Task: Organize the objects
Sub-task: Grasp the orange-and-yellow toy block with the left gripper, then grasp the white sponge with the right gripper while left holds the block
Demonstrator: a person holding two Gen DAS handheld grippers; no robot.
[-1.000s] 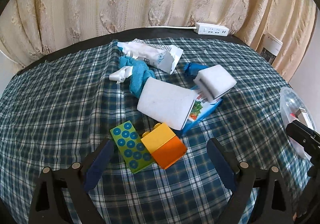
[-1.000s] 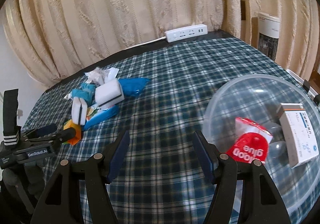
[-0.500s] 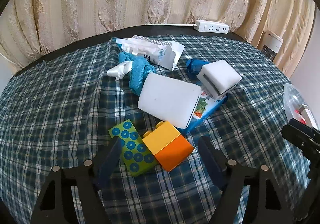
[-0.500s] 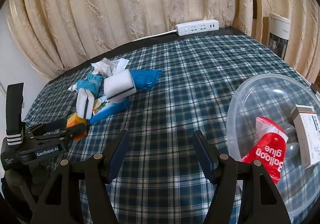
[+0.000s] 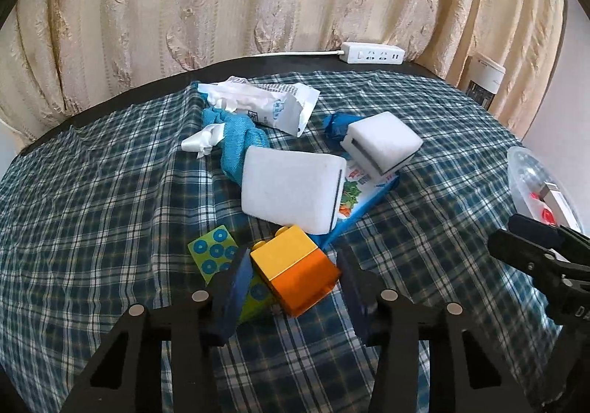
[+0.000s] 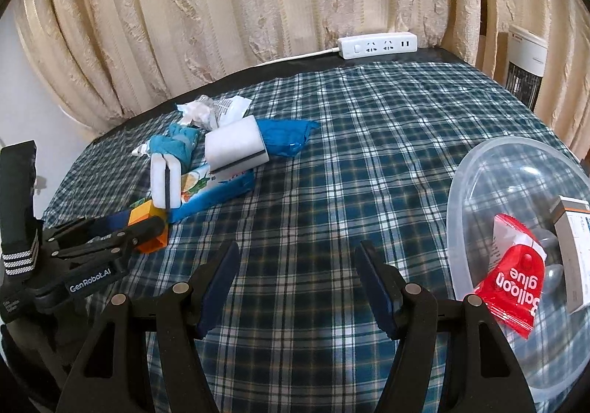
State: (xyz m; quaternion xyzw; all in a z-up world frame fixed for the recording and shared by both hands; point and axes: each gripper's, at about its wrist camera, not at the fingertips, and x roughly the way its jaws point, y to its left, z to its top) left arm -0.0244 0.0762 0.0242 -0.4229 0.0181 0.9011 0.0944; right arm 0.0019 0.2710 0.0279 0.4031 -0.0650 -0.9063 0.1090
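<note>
A yellow-and-orange toy block (image 5: pixel 295 265) lies on the plaid tablecloth, partly over a green tile with blue dots (image 5: pixel 214 254). My left gripper (image 5: pixel 291 276) straddles the block; its jaws are closing and both pads touch the block's sides. In the right wrist view the left gripper (image 6: pixel 121 232) covers part of the orange block (image 6: pixel 151 217). My right gripper (image 6: pixel 295 276) is open over bare cloth with nothing between its fingers, just left of a clear plastic bowl (image 6: pixel 457 191). The bowl holds a red balloon glue packet (image 6: pixel 512 276) and a small carton (image 6: pixel 575 247).
Behind the block lie two white sponges (image 5: pixel 291 188) (image 5: pixel 383 143), a blue picture packet (image 5: pixel 368 199), a teal cloth (image 5: pixel 236 140) and a white wrapper (image 5: pixel 273 103). A power strip (image 6: pixel 378 44) rests at the table's far edge by the curtain. A white appliance (image 6: pixel 525 59) stands far right.
The left jaws have drawn in from wide apart to the block's sides. The right gripper has drifted a little left, away from the bowl, with its jaws unchanged.
</note>
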